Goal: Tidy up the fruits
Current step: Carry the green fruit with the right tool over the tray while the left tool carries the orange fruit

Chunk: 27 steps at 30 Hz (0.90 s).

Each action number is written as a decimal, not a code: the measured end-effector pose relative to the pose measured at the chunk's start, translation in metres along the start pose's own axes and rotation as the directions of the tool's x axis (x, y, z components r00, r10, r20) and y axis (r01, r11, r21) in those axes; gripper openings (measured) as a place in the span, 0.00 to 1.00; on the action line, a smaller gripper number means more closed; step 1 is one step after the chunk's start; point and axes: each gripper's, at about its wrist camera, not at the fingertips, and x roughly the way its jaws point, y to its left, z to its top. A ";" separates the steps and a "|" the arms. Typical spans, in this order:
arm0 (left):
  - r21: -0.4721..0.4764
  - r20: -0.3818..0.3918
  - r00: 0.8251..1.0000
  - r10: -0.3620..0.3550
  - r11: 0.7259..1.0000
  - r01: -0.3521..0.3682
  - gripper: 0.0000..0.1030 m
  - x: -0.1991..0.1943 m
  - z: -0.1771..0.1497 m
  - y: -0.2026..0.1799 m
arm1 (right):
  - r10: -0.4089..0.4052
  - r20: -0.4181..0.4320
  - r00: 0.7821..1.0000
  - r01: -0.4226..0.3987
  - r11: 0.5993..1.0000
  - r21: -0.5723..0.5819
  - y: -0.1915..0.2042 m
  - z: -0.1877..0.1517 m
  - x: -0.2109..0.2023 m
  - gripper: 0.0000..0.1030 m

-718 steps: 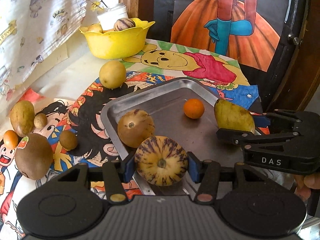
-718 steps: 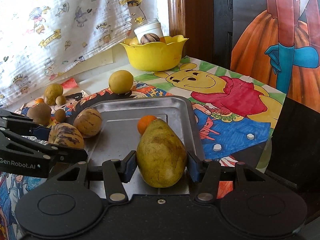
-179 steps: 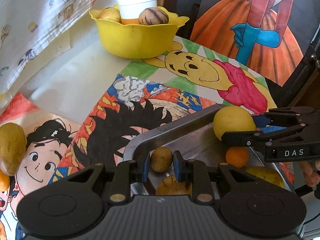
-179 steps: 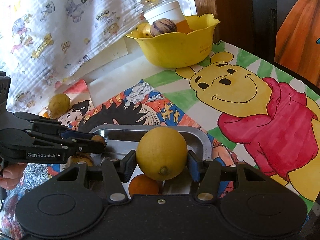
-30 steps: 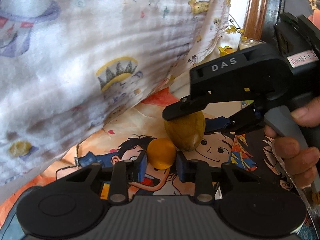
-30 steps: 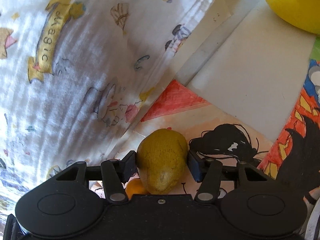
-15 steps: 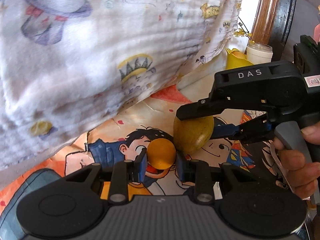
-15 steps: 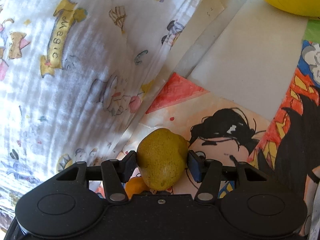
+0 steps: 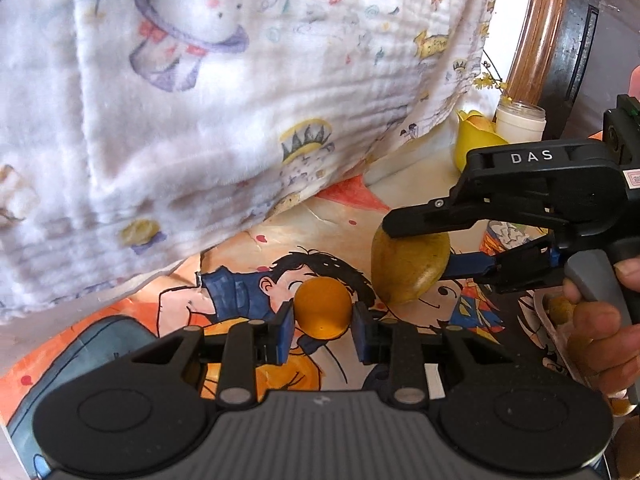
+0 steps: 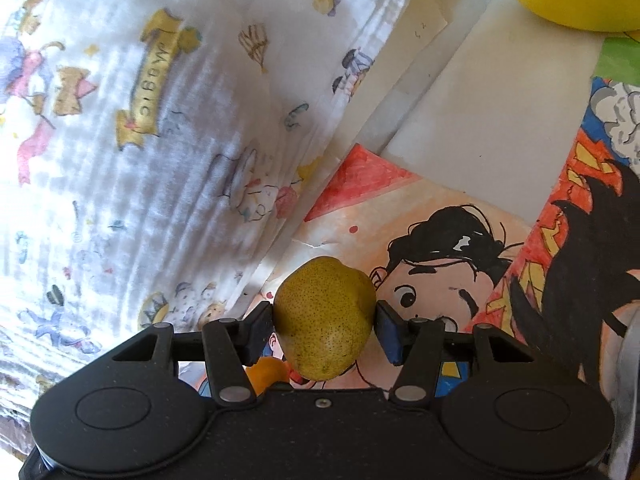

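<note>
A: Claw status?

B: Left claw [image 9: 322,318] clamped narrow on the small orange fruit [image 9: 322,307]. Right claw [image 10: 325,330] set wider, clamped on the yellow-green pear [image 10: 325,318]. Both fruits are off the counter [image 9: 280,236], above the cartoon drawings.

A: Relation for the next move?

B: My read: both go to the metal tray [image 10: 627,360]. Only a sliver of its rim shows, at the right edge of each view, so the carry runs rightward. Right claw is nearer to it; left sits just below and left of the pear. Pear's long axis runs across the claw's closing line, narrow end hanging down.

A: Counts?

B: Two claws, two fruits carried, one each. One yellow bowl [image 9: 474,142] at the back holding some fruit, white jar [image 9: 520,120] beside it. One tray; a small brownish fruit [image 9: 560,309] shows behind the person's fingers [image 9: 600,322], the rest hidden.
</note>
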 end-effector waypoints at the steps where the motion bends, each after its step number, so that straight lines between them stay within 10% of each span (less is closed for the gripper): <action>1: 0.002 0.002 1.000 0.000 1.000 0.000 0.32 -0.002 0.000 -0.001 | 0.000 0.002 1.000 0.000 1.000 -0.002 0.000 -0.001 -0.003 0.55; 27: 0.112 0.055 0.992 -0.115 0.988 0.108 0.32 -0.086 -0.016 -0.099 | -0.001 0.154 0.988 0.001 1.000 -0.002 -0.015 -0.062 -0.190 0.55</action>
